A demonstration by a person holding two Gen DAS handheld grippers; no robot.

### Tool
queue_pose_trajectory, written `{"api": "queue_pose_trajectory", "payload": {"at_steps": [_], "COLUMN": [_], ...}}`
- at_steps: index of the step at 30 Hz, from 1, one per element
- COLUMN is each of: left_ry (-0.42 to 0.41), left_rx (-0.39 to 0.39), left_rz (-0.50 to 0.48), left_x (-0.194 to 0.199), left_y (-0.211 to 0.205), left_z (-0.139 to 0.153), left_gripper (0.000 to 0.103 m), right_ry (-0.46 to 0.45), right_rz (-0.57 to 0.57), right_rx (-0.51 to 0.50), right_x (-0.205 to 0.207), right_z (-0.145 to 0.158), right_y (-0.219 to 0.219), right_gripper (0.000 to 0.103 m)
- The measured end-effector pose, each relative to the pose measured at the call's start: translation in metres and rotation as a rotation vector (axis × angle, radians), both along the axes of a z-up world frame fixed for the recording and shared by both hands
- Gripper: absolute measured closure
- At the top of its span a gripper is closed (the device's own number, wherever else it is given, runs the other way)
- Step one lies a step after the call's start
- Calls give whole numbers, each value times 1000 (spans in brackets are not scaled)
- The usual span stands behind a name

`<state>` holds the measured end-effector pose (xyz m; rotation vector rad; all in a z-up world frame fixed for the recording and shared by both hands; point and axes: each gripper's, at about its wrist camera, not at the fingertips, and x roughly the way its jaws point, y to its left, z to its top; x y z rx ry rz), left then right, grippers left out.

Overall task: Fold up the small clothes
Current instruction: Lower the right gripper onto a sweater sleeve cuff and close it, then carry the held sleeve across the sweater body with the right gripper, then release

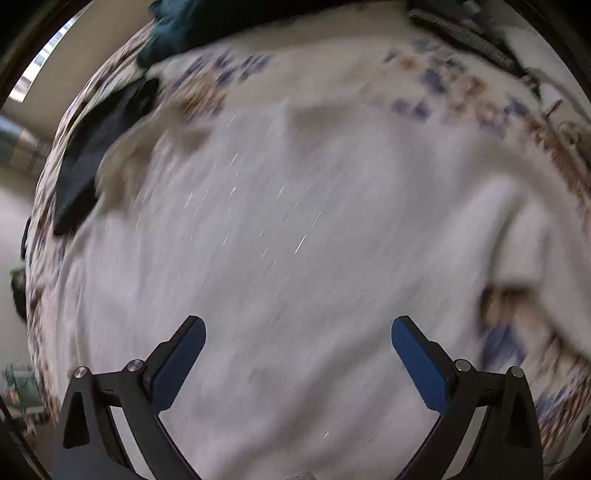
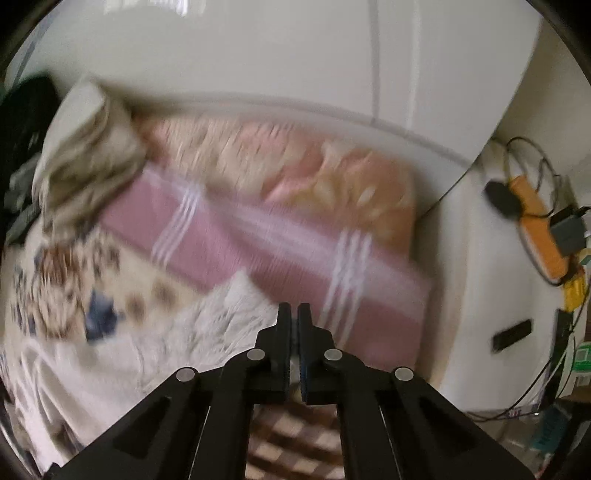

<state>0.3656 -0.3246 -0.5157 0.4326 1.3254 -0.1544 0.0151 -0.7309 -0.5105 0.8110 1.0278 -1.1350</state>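
A white garment (image 1: 295, 221) lies spread over a patterned bedspread (image 1: 461, 88) and fills most of the blurred left wrist view. My left gripper (image 1: 299, 323) hangs open just above its near part, blue pads wide apart with nothing between them. In the right wrist view the same white garment (image 2: 207, 332) reaches up to my right gripper (image 2: 293, 308). Its jaws are pressed together at the cloth's edge, and a pale sliver of fabric shows between the pads.
A dark garment (image 1: 103, 147) and a teal one (image 1: 177, 26) lie at the bed's far left. A pink striped blanket (image 2: 258, 240), a floral pillow (image 2: 332, 173) and a beige bundle (image 2: 85, 155) lie beyond. An orange device with cables (image 2: 535, 221) sits right.
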Motion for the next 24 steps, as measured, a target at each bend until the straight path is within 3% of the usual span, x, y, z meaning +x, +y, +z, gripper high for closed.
{"api": "queue_pose_trajectory", "payload": {"at_steps": [3,6,7,10,11,15,18,19,20,21,24], "left_ry": [-40,-68,-68,-52,-46,-34,-45,-45,-44,-44,-50], "left_rx": [-31,-18,-16,11,18,38,49,51,53,54,55], "left_rz": [-54,-106,-121,-166,-174,-196,-218,-222,-224,-226,-242], "left_x": [20,36,40,47,52,52,54,52,52,54,59], "left_y": [-37,-69,-78,-100,-104,-110,-114,-117,-118,-118,-122], "left_z": [6,0,-4,-22,-27,-38,-40,-40,-41,-41,-40], "left_gripper": [0,0,0,0,0,0,0,0,0,0,0], "right_ry": [15,-36,-70,-181,-234,-321,-344,-326,-263,-195,-166], "right_rz": [-58,-84,-90,-152,-187,-200,-75,-10,39,96,88], "right_rx": [-44,96,142,246,286,316,351,359,332,279,151], "right_x": [-6,-11,-14,-27,-34,-36,-3,15,28,41,43], "right_z": [8,1,0,-5,-12,-41,-57,-61,-60,-55,-28], "right_y": [-19,-30,-29,-16,-13,-20,-25,-21,-17,-11,-12], "right_gripper": [103,102,96,45,39,39,39,45,78,94,94]}}
